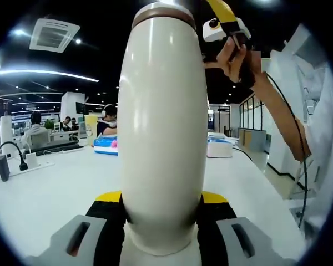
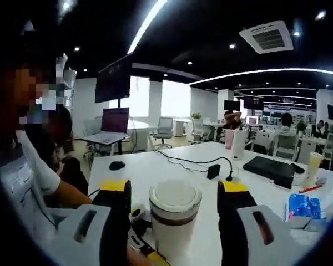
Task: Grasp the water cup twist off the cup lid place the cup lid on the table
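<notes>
Our left gripper (image 1: 162, 219) is clamped w/ both jaws pressed against the sides of the water cup (image 1: 162, 122), low on its body. Our right gripper (image 2: 173, 216) sits above the cup lid (image 2: 175, 200), jaws spread either side of it, gaps visible, not touching. In the left gripper view our right hand (image 1: 237, 60) grips the handle up top, forearm running down to the right.

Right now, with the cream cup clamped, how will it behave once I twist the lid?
The water cup looks rigid and glossy, so it may spin within the left gripper. Its bulging, tall body suggests it could tip if released. The cup lid sits between the right gripper jaws, not visibly clamped.
</notes>
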Tool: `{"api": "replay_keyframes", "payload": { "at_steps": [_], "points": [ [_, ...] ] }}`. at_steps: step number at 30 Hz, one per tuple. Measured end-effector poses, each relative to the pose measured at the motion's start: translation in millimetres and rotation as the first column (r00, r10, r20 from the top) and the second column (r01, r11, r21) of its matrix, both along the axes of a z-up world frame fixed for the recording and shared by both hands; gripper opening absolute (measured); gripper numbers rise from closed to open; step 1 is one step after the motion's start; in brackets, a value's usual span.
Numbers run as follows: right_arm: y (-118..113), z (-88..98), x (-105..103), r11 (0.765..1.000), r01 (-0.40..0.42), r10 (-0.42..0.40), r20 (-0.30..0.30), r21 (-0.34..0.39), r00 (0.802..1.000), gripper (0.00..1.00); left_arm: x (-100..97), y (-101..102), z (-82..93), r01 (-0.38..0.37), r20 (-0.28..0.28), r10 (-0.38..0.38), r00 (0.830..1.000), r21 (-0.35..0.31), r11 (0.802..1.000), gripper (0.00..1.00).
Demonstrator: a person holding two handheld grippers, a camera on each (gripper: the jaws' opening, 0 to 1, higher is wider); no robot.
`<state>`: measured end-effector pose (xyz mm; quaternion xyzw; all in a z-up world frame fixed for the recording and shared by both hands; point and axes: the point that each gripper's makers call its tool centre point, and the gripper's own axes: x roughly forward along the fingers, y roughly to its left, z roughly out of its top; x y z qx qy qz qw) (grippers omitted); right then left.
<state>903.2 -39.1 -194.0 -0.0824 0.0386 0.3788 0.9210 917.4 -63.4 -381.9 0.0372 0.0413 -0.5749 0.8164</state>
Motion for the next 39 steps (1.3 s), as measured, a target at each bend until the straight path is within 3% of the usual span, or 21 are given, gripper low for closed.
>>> {"api": "replay_keyframes", "payload": {
  "at_steps": [1, 4, 8, 11, 13, 16, 19, 24, 31, 39],
  "points": [
    [0.0, -0.8, -0.1, 1.000, 0.014, -0.014, 0.010, -0.010, 1.000, 0.67, -0.1, 0.1, 0.0, 0.000, 0.000, 0.000, 1.000, 0.000, 1.000, 0.51],
    [-5.0, -10.2, -0.3, 0.981, 0.195, -0.195, 0.019, 0.021, 0.981, 0.68, -0.6, 0.7, 0.0, -0.001, 0.000, 0.001, 1.000, 0.000, 1.000, 0.51],
    [0.0, -8.3, -2.6, 0.948, 0.296, -0.300, 0.020, 0.116, 0.954, 0.69, -1.1, 1.4, 0.0, -0.001, 0.000, 0.001, 1.000, 0.000, 1.000, 0.51],
    [6.6, -6.1, -1.9, 0.930, 0.347, -0.355, 0.056, 0.117, 0.933, 0.71, -1.3, 1.7, 0.0, -0.001, 0.000, 0.001, 1.000, 0.001, 1.000, 0.51],
    [7.6, -6.9, 3.3, 0.902, 0.418, -0.428, 0.082, 0.110, 0.900, 0.71, -1.5, 1.9, 0.0, -0.001, 0.000, 0.001, 1.000, 0.001, 1.000, 0.51],
    [10.8, -8.4, 7.8, 0.877, 0.461, -0.473, 0.084, 0.136, 0.877, 0.71, -1.6, 1.8, 0.0, -0.001, 0.001, 0.001, 1.000, 0.001, 1.000, 0.51],
    [9.5, -10.9, 14.3, 0.860, 0.491, -0.504, 0.078, 0.140, 0.860, 0.71, -1.6, 1.7, -0.1, -0.001, 0.001, 0.001, 1.000, 0.001, 1.000, 0.51],
    [10.0, -14.9, 19.7, 0.848, 0.510, -0.523, 0.066, 0.146, 0.850, 0.66, -1.4, 1.3, -0.1, 0.000, 0.001, 0.000, 1.000, 0.002, 1.000, 0.51],
    [1.3, -7.7, 21.6, 0.827, 0.537, -0.555, 0.082, 0.168, 0.828, 0.58, -1.3, 0.7, 0.0, 0.000, 0.001, 0.000, 1.000, 0.003, 1.000, 0.51],
    [-1.2, -8.1, 19.7, 0.829, 0.531, -0.549, 0.069, 0.176, 0.833, 0.49, -1.3, 0.1, 0.0, 0.000, 0.001, 0.000, 1.000, 0.003, 1.000, 0.51]
  ]
}}
